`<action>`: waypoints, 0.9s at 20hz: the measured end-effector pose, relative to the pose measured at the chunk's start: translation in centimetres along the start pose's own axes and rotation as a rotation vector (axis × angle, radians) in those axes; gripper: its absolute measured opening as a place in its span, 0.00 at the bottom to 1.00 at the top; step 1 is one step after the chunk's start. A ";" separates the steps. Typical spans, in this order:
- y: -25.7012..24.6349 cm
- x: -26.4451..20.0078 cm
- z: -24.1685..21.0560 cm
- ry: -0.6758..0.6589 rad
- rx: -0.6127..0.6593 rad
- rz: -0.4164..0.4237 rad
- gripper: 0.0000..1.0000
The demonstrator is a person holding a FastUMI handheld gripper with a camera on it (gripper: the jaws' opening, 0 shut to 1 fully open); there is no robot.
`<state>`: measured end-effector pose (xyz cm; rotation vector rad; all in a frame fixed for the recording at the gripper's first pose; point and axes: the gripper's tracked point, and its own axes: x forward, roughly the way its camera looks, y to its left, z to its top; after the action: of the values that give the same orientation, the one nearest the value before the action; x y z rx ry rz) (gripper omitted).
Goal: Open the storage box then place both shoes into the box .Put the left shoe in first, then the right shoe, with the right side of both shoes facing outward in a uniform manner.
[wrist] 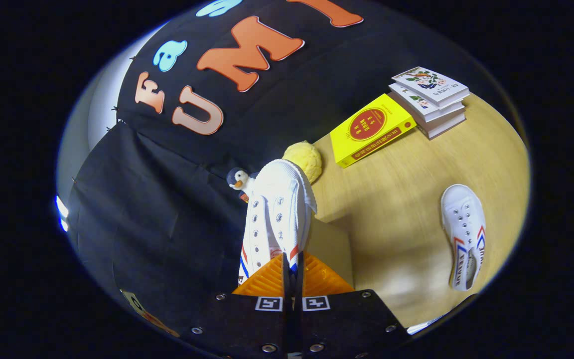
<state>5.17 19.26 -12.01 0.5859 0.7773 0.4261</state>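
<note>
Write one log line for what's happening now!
hand-held gripper: shut on held shoe, lifted | other shoe: on table | box: unseen

Two white shoes, four books, two plush toys.

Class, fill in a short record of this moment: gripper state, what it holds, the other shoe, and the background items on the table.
gripper: shut on held shoe
held shoe: white sneaker, toe pointing away beyond the fingers
other shoe: white sneaker lying on the wooden table
books: yellow book beside a stack of books
toys: penguin plush, yellow plush ball
</note>
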 end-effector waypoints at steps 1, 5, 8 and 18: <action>1.2 0.9 -1.1 0.011 -0.001 0.003 0.00; 4.2 5.0 -5.6 0.068 -0.017 -0.002 0.00; 4.9 7.5 -8.5 0.117 -0.034 -0.027 0.00; 2.2 11.9 -12.8 0.191 -0.063 -0.147 0.00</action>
<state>2.87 31.82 -24.19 0.4296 0.9799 0.3730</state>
